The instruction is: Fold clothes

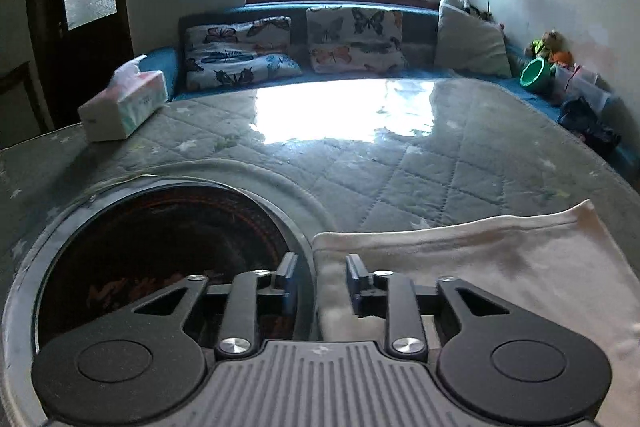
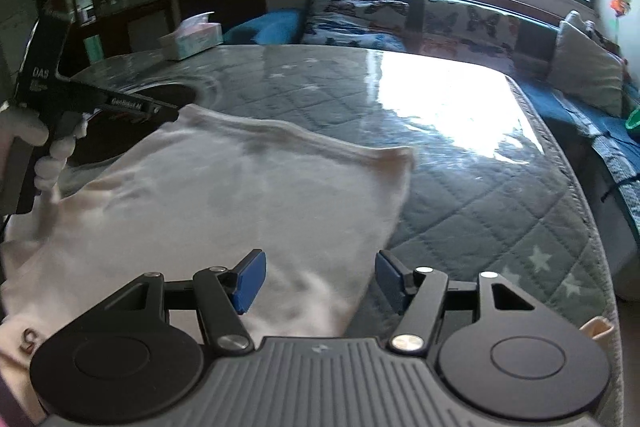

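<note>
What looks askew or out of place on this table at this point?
Only the white garment looks askew: its far right corner curls up, and its left part overlaps the dark round inset in the quilted table cover. Nothing looks spilled or damaged.

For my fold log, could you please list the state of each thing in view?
Left tongs: open, straddling the garment's edge.
Right tongs: open, low over the garment.
White garment: lying flat on the table, a few wrinkles.
Tissue box: open, tissue sticking out.
</note>
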The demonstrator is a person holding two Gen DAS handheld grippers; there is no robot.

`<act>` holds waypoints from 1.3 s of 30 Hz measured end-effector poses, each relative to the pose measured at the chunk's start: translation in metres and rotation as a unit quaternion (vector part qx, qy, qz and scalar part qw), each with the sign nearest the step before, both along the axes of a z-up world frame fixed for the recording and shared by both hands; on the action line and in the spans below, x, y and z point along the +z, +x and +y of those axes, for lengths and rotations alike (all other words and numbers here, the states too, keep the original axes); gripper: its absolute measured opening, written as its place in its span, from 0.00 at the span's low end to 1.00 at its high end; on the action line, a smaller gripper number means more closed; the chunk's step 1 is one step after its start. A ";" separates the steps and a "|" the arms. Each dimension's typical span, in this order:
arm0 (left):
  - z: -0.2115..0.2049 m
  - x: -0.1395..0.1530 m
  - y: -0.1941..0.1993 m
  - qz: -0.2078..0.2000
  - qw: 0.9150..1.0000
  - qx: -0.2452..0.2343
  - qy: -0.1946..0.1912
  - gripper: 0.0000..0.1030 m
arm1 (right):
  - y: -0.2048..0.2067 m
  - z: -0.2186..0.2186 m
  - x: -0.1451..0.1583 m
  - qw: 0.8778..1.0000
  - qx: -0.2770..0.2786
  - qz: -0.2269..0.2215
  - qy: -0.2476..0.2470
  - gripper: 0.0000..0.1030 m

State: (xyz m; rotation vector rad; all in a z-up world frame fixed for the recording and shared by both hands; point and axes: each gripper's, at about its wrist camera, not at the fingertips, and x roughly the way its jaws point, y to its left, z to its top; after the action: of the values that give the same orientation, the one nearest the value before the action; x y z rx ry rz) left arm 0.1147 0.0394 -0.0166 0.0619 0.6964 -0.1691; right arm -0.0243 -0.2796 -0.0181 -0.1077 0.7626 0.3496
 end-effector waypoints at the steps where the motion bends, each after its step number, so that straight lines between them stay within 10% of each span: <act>1: -0.001 -0.001 0.002 -0.001 1.000 0.000 0.002 0.29 | 0.004 -0.003 0.000 1.000 -0.005 0.001 0.001 0.60; 8: -0.006 -0.009 0.013 -0.007 1.000 -0.003 0.012 0.14 | 0.037 -0.009 -0.006 1.000 -0.018 0.002 -0.007 0.57; 18: -0.002 -0.013 0.025 -0.017 1.000 0.010 0.023 0.08 | 0.089 -0.007 -0.014 0.999 -0.044 0.005 -0.016 0.17; 27: 0.008 -0.011 0.031 -0.018 0.999 0.031 0.025 0.10 | 0.116 0.007 -0.012 0.999 -0.017 -0.007 -0.030 0.19; 39: -0.011 0.002 -0.029 -0.019 0.999 -0.032 0.000 0.25 | 0.010 -0.081 0.018 0.992 -0.118 -0.023 -0.024 0.33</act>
State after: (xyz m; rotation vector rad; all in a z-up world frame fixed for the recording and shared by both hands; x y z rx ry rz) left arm 0.0852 0.0280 -0.0144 0.0871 0.6565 -0.2285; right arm -0.0145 -0.3606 0.0001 -0.0693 0.7292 0.1045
